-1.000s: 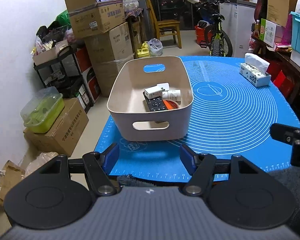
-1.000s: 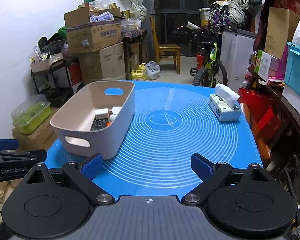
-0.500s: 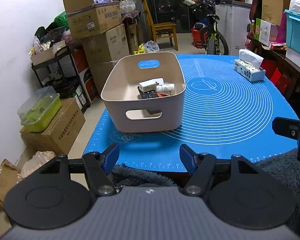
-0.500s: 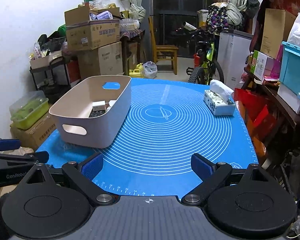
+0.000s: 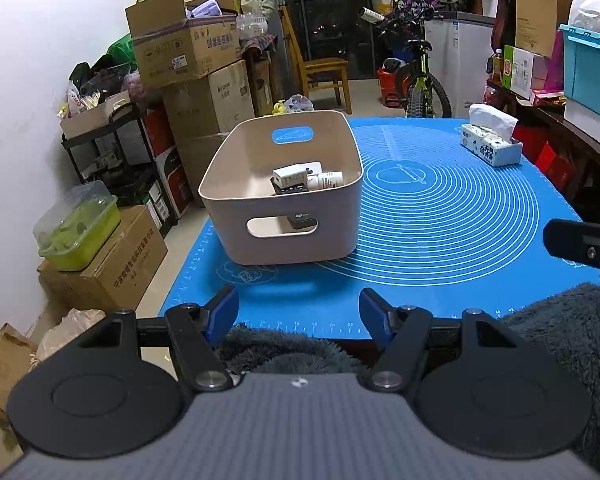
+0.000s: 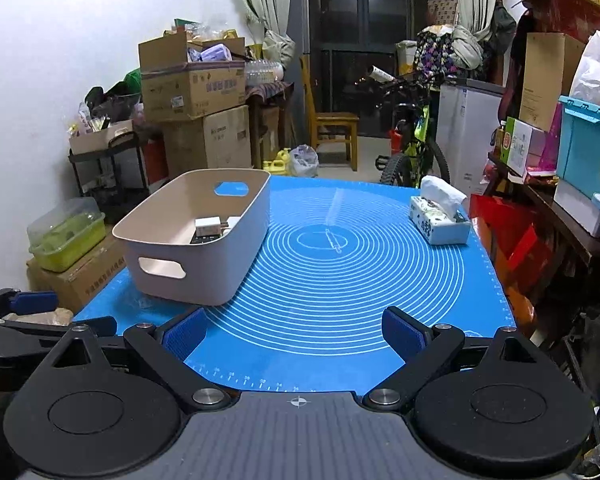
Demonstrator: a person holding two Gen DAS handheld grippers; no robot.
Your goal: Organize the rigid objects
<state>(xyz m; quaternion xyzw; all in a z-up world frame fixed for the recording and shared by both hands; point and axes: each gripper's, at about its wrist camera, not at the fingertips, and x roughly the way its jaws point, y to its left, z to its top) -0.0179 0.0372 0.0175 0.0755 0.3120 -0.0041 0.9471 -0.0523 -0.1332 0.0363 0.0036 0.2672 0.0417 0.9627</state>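
A beige plastic bin (image 5: 284, 236) (image 6: 204, 264) with cut-out handles stands on the left part of the blue mat (image 5: 452, 216) (image 6: 340, 272). Inside it lie a white charger box (image 5: 294, 175) (image 6: 208, 225), a white tube (image 5: 328, 180) and a black remote (image 5: 292, 191). My left gripper (image 5: 298, 310) hangs open and empty above the mat's near edge, well short of the bin. My right gripper (image 6: 294, 330) is also open and empty, over the near edge to the right of the bin.
A tissue box (image 5: 490, 146) (image 6: 440, 220) sits at the mat's far right. Grey fluffy fabric (image 5: 284, 350) lies under my left gripper. Cardboard boxes (image 5: 184, 46), a shelf rack, a green lidded container (image 5: 78, 226), a chair and a bicycle (image 5: 416, 80) crowd the floor beyond.
Both grippers have drawn back from the bin toward the mat's near edge; the bin looks smaller and farther, and fluffy fabric has come into the left wrist view. Jaws unchanged.
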